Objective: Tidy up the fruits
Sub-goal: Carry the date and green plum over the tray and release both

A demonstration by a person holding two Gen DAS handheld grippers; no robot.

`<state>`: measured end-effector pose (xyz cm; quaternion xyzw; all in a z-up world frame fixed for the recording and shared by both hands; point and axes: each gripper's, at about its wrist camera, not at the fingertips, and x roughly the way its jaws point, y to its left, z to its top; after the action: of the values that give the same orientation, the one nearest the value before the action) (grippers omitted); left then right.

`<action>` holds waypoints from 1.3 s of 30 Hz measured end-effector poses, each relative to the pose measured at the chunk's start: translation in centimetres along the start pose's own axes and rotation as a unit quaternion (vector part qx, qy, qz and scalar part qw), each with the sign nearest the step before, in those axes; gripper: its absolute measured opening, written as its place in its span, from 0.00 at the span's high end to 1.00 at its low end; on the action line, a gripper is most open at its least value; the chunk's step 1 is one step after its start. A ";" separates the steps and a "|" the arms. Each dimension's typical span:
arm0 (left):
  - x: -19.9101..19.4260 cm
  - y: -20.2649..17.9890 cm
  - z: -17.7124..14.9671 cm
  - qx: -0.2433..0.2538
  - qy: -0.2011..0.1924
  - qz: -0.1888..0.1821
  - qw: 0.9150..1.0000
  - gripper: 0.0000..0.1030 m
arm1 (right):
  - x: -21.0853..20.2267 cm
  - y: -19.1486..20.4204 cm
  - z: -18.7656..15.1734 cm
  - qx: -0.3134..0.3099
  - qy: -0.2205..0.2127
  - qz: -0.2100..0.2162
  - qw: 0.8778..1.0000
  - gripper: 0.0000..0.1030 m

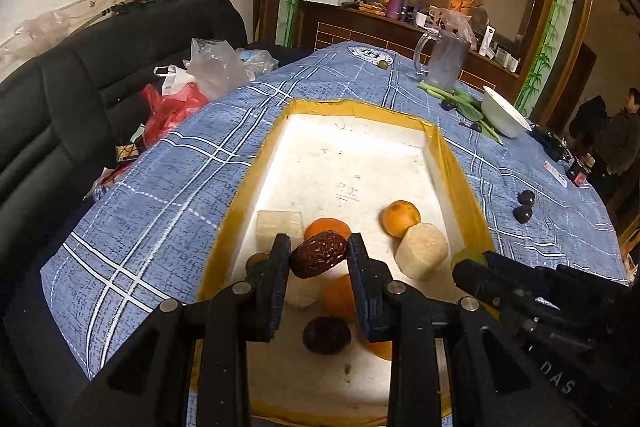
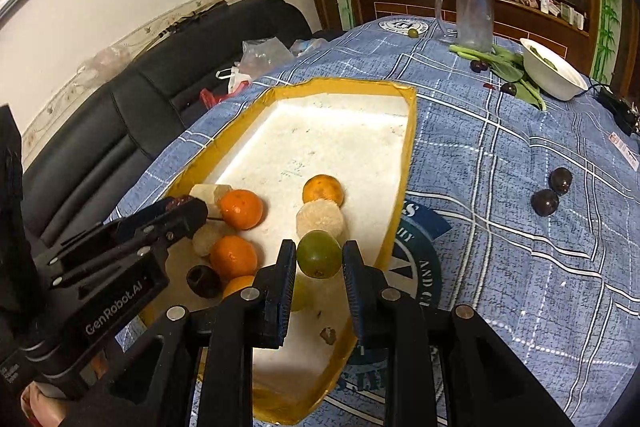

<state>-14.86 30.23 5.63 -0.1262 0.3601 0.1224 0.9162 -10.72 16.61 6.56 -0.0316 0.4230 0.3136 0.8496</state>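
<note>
"GenRobot.AI" printed in white on the left claw's (image 2: pixel 182 205) body; "DAS" faintly legible on the right claw's (image 1: pixel 466 261) casing. Left claw (image 1: pixel 319 254) clamped on a wrinkled dark red date (image 1: pixel 319 254), above the near end of the tray (image 2: pixel 408 163). Right claw (image 2: pixel 319 255) clamped on a smooth green fruit (image 2: pixel 319 254), also over the tray's near end. Inside the tray: oranges (image 2: pixel 241 209), pale rough chunks (image 2: pixel 321 219), a dark date (image 2: pixel 203 281). Two dark plums (image 2: pixel 545 202) on the desk (image 2: pixel 520 267), well right of the tray.
</note>
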 end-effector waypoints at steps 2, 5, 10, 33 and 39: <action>0.0 0.2 0.1 0.000 0.000 0.000 1.000 0.73 | 0.2 0.2 -0.1 -0.004 0.001 -0.001 1.000 0.74; -0.1 0.2 0.1 0.000 -0.003 0.002 1.000 0.73 | 0.6 0.5 -0.2 -0.006 0.005 0.001 1.000 0.74; -0.1 0.2 0.1 0.002 -0.006 0.005 1.000 0.73 | 0.7 1.1 -0.5 -0.015 0.004 -0.004 1.000 0.74; -1.1 0.2 0.4 -0.008 -0.025 0.013 1.000 0.26 | 0.0 2.0 -0.8 -0.029 -0.016 -0.015 0.999 0.34; -3.3 -0.3 0.4 -0.006 -0.063 0.056 0.996 0.13 | -2.1 2.3 -1.1 -0.041 -0.047 -0.033 0.998 0.28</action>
<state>-16.81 29.62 8.21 -0.1038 0.3073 0.1834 0.9280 -13.67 17.08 7.89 -0.0655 0.3685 0.3040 0.8761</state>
